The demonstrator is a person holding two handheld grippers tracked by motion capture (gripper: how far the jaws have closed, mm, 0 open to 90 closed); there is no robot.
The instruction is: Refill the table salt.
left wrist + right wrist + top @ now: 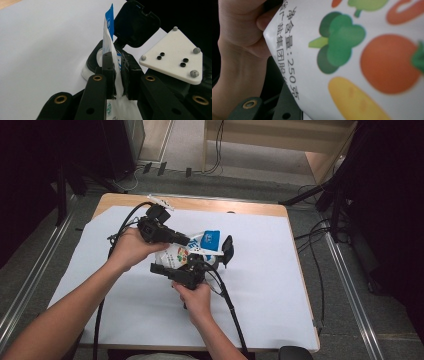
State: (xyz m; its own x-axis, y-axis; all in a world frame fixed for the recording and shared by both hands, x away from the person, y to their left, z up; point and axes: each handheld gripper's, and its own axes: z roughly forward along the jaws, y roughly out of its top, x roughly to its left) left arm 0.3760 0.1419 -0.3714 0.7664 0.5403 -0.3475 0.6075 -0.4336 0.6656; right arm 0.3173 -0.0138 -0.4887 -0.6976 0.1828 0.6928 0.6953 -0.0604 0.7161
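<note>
1. The white table (pixel 280 285) lies below both grippers.
2. The printed pouch (pixel 176 256) hangs between them; the left gripper (pixel 119 75) is clamped on its top edge and should stay firm.
3. The right gripper (pixel 200 266) presses against the pouch; its jaw state cannot be told.
4. A black hinged lid (pixel 136 23), just beyond the left gripper, could snag.

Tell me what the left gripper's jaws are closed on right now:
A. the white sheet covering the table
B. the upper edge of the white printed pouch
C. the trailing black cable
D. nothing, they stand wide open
B: in the left gripper view the left gripper has its two black jaws pressed on either side of the white printed pouch near its upper edge.
</note>
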